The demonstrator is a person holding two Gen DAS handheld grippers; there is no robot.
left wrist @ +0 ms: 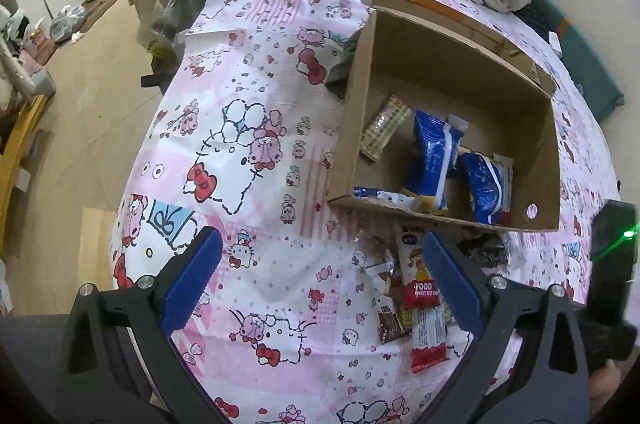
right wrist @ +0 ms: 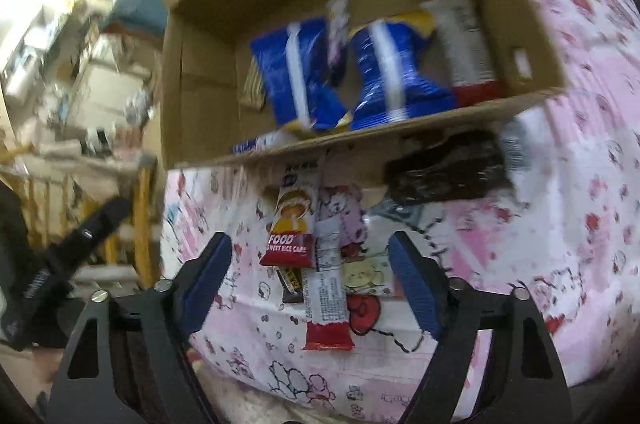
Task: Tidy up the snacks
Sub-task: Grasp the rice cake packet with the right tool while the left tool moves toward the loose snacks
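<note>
left wrist view: blue crinkly snack bags [left wrist: 430,159] already inside brown cardboard box [left wrist: 352,127]; red-white rice cake packets [left wrist: 424,308] remain on pink cartoon-print sheet [left wrist: 256,183] (roughly half done); left gripper [left wrist: 320,280] and right gripper [right wrist: 310,276] both spread, empty.

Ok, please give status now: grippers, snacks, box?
Left gripper open, empty. Right gripper open above loose snacks. Cardboard box holds blue packets. Nothing blocking.

box [left wrist: 452,63] on bedsheet [left wrist: 260,151] | chip bags [left wrist: 430,151] inside | snack bars [right wrist: 292,228] before it (overlapping)
</note>
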